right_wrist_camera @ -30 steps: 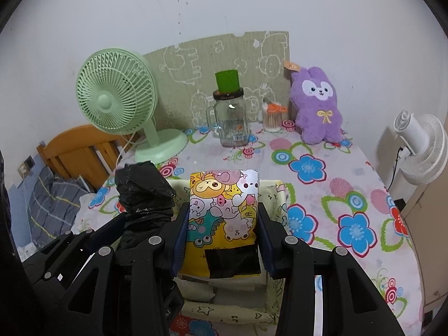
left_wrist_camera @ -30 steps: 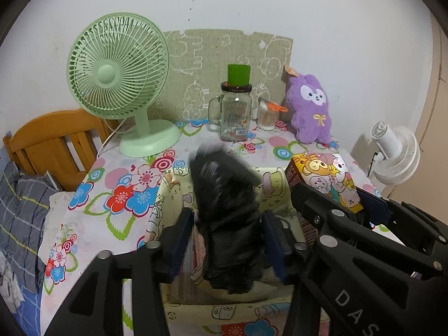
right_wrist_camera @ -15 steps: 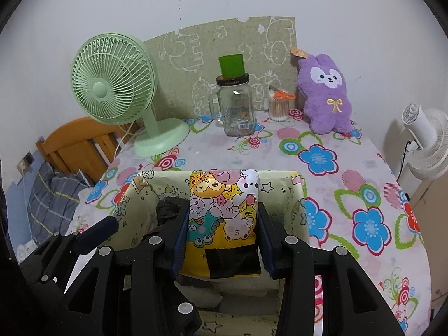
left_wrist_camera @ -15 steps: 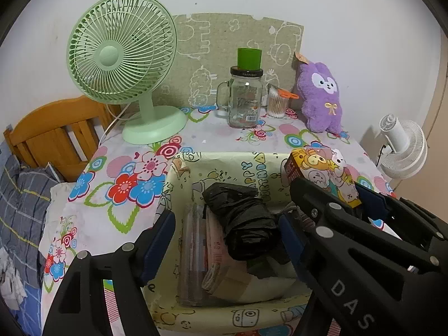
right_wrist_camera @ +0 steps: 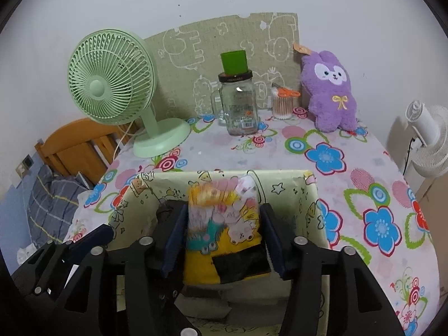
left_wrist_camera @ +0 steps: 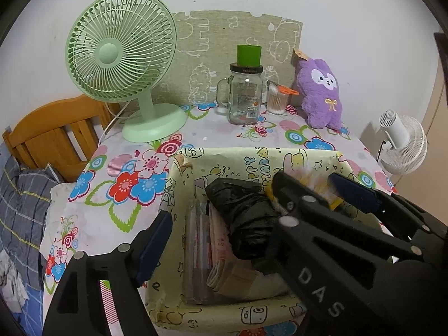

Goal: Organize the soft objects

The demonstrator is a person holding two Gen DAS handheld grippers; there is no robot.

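So the floral worktop (left_wrist_camera: pixel 117 196) carries a cartoon-print box (left_wrist_camera: pixel 179 277). Inside it lies a black bundle (left_wrist_camera: pixel 243 218), free of the left gripper (left_wrist_camera: pixel 221 240), fingers opening wide. Right gripper (right_wrist_camera: pixel 222 240) fingers are opening around a blurry cartoon pouch (right_wrist_camera: pixel 224 218) over the box.

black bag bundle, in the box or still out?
In. The black bag bundle lies inside the patterned box, on the flat packets there; the left tongs stand open, clear of it.

Floral table (right_wrist_camera: pixel 350 168), fan (right_wrist_camera: pixel 112 89), jar (right_wrist_camera: pixel 239 106), box (right_wrist_camera: pixel 308 184)
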